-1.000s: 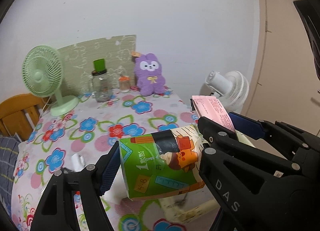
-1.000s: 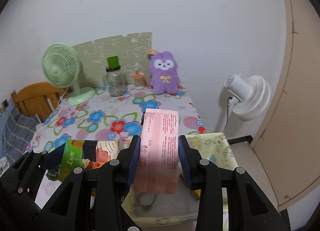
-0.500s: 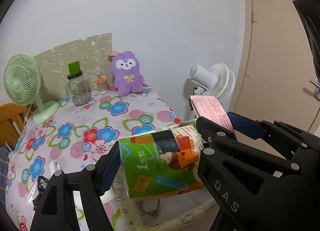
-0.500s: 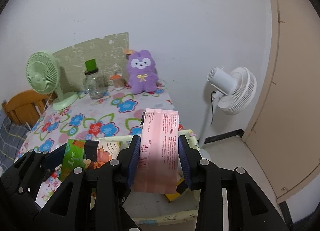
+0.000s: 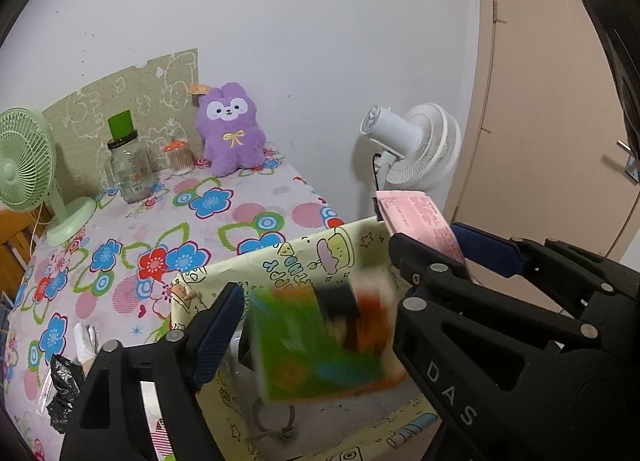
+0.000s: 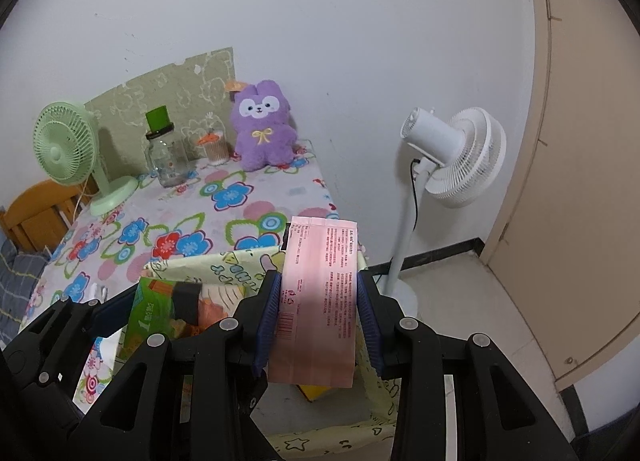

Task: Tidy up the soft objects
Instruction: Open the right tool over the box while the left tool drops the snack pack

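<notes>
A pale yellow cartoon-print fabric bin [image 5: 304,257] stands at the near edge of the flowered table. Over its opening my left gripper [image 5: 316,273] has jaws that are opening. A green tissue pack [image 5: 320,345] sits blurred between them, with a gap at the left pad, dropping toward the bin. That pack [image 6: 154,309] also shows in the right wrist view, above the bin [image 6: 224,265]. My right gripper [image 6: 318,277] is shut on a pink tissue pack [image 6: 320,293], held upright over the bin's right side. A purple plush rabbit [image 5: 232,129] sits at the table's back.
A green desk fan [image 5: 24,165], a glass jar with a green lid [image 5: 128,165] and a small container stand at the back of the table. A white pedestal fan [image 6: 456,157] stands on the floor to the right, near a beige door [image 6: 580,181]. A wooden chair [image 6: 36,209] is at the left.
Both grippers have swung right and down, from over the table to over the bin. The left jaws have widened and the green pack has slipped lower and blurred. The pink pack stays gripped.
</notes>
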Motion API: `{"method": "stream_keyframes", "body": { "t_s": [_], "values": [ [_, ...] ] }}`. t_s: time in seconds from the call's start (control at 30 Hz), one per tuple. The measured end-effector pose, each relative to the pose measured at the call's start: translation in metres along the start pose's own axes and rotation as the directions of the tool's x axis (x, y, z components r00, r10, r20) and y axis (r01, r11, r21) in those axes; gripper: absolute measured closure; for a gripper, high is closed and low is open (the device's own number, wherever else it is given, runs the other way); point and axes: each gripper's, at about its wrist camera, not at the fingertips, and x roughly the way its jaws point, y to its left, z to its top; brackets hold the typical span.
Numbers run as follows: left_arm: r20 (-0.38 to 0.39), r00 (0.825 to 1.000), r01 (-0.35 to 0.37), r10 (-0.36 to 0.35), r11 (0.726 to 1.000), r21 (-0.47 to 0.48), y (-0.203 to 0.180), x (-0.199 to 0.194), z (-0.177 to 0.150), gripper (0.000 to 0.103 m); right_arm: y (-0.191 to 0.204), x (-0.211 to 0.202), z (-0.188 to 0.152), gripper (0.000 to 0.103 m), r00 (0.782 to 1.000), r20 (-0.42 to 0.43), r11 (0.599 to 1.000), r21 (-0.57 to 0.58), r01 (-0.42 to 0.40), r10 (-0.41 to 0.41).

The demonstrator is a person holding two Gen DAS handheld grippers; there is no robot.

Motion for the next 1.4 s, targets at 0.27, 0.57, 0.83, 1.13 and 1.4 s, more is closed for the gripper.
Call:
{"method": "stream_keyframes", "body": {
  "t_s": [0.27,0.57,0.83,1.13,1.4],
  "values": [
    [-0.041,0.999,-0.021,0.02,1.0,-0.009,0.005,0.009,-0.003,0.008,-0.002,0.008,-0.003,0.061,1.0,-0.022,1.0,0.005,-0.006,0.006],
    [-0.043,0.999,-0.028,0.027,0.999,-0.02,0.014,0.003,-0.004,0.008,0.007,0.004,-0.004,0.036,0.999,-0.011,1.0,0.0,-0.031,0.031],
    [-0.036,0.999,-0.038,0.037,0.999,-0.032,0.027,-0.013,-0.004,0.008,0.026,-0.007,-0.002,0.022,1.0,-0.005,1.0,0.003,-0.023,0.023],
    [-0.007,0.999,-0.054,0.054,0.998,-0.041,0.051,-0.038,-0.009,0.008,0.056,-0.026,-0.002,0.014,1.0,0.015,1.0,0.002,-0.014,0.014],
    [0.015,0.997,-0.073,0.074,0.996,-0.053,0.074,-0.06,-0.014,0.008,0.084,-0.041,-0.002,0.013,0.999,0.031,1.0,-0.015,-0.017,0.018]
  ]
}}
